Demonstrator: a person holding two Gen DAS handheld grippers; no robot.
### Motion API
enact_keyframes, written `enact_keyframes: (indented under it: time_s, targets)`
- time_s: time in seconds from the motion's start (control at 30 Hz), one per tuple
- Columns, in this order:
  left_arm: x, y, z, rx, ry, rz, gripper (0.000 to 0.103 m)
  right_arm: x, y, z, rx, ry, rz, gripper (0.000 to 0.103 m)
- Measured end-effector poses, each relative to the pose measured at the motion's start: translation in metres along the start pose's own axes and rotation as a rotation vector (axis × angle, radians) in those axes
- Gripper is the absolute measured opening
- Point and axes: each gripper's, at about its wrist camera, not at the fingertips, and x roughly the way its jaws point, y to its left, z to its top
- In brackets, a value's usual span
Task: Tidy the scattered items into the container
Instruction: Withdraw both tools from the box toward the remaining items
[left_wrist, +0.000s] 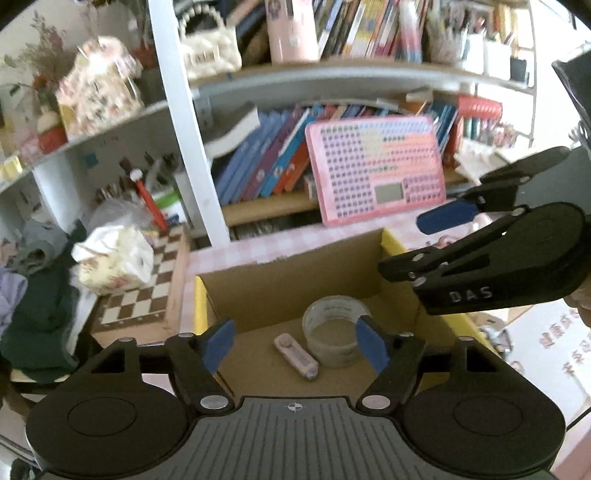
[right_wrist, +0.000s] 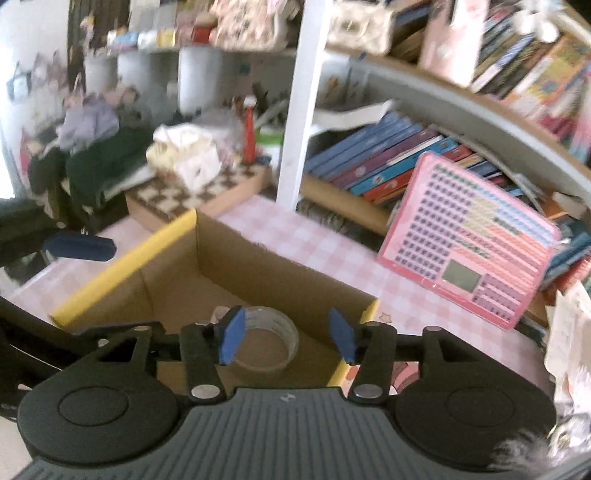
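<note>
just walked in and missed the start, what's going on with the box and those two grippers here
A person is tidying loose items into a cardboard box on a pink checked table, holding a gripper in each hand. The left gripper and the right gripper both hang open over the box, holding nothing. Inside already lie a roll of clear tape and a small pink device beside it. A pink keyboard toy leans against the bookshelf behind.
</note>
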Motion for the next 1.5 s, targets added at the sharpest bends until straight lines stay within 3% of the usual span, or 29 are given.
enact_keyframes:
  time_s: [0.23,0.57,0.97,1.5]
  targets:
    - [-0.052,-0.007,-0.02,0.001,-0.058,-0.016,0.082,-0.067,0.012,-0.028,0.087,-0.072,-0.035,0.059]
    - [-0.089,-0.014,-0.065,-0.05,-0.021,-0.039,0.084,-0.122,0.036,-0.078,0.151,-0.078,-0.089,0.064]
    - [-0.115,-0.026,-0.118,-0.051,0.025,-0.035,0.088,-0.145,0.066,-0.138,0.258,-0.037,-0.191,0.069]
    - [-0.111,-0.059,-0.144,-0.018,0.088,-0.107,0.088,-0.156,0.073,-0.197,0.399,0.07,-0.306,0.077]
